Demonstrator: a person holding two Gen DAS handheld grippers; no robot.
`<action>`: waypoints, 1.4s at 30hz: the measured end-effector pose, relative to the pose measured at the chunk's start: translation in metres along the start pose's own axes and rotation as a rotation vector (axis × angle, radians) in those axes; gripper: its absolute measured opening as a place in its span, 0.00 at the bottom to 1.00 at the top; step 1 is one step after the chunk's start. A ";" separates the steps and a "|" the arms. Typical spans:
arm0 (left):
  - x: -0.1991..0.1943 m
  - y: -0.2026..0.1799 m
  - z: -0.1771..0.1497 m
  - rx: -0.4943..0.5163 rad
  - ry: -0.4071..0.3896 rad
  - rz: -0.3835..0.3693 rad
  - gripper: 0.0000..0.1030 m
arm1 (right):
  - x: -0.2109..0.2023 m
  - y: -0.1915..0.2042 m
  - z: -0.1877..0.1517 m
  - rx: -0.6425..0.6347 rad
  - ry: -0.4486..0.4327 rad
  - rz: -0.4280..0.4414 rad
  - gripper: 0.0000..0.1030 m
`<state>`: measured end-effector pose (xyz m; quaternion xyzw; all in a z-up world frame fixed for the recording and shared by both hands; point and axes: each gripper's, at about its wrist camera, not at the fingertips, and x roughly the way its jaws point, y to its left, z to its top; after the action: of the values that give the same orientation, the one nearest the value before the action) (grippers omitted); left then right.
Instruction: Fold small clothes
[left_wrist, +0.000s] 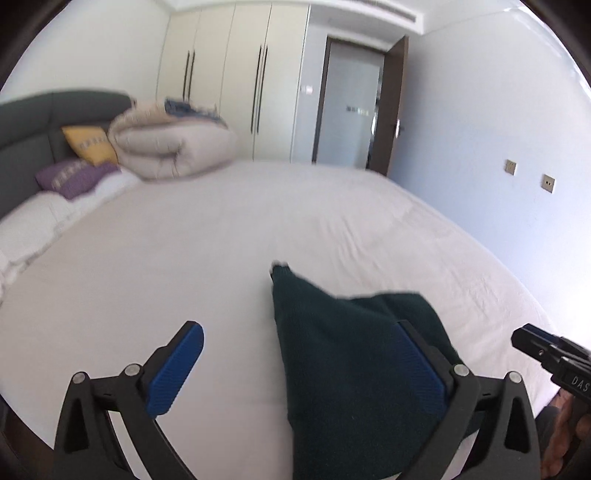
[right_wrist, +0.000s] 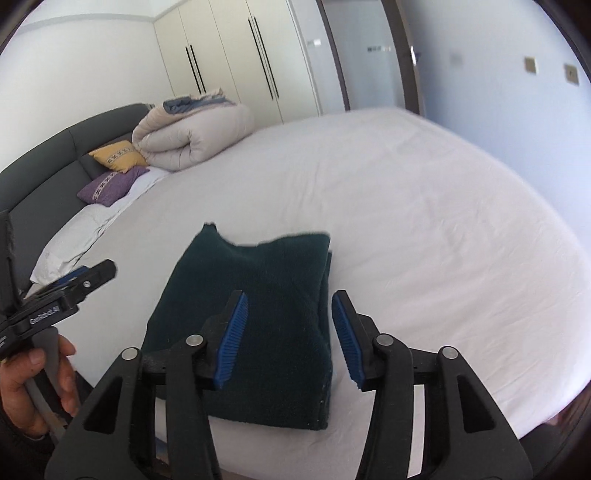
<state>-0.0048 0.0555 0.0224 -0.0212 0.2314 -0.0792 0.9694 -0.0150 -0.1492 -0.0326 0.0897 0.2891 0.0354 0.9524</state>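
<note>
Near the front edge of the bed (right_wrist: 424, 206) we see one dark green garment (right_wrist: 258, 325), folded into a rough rectangle, flat on the white sheet, one corner sticking up at its far left. We count two grippers. Left gripper (left_wrist: 301, 373): jaws spread wide, nothing pinched; in its own view the garment lies under the right finger, contact unclear. Right gripper (right_wrist: 288, 339): jaws about half apart, hovering over the garment's right half, pads not pressing on it. One hand (right_wrist: 33, 384) visible, on the left gripper's handle.

At the headboard end: two cushions, one yellow (right_wrist: 118, 155), one purple (right_wrist: 109, 186), plus one rolled duvet (right_wrist: 192, 134), all well apart from the garment. Sheet right of and beyond the garment is bare, open out to the bed's far and right edges. Wardrobe (left_wrist: 236, 81) and door (left_wrist: 354, 107) behind.
</note>
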 end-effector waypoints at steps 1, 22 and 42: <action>-0.019 0.000 0.008 0.021 -0.079 0.025 1.00 | -0.019 0.004 0.007 -0.018 -0.069 -0.027 0.62; -0.148 -0.020 0.056 0.141 -0.375 0.054 1.00 | -0.185 0.054 0.050 -0.152 -0.423 -0.152 1.00; -0.004 -0.033 -0.064 0.068 0.389 0.096 1.00 | -0.023 0.003 -0.035 -0.056 0.095 -0.231 1.00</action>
<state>-0.0414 0.0238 -0.0304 0.0384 0.4123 -0.0433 0.9092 -0.0539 -0.1439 -0.0477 0.0275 0.3412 -0.0624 0.9375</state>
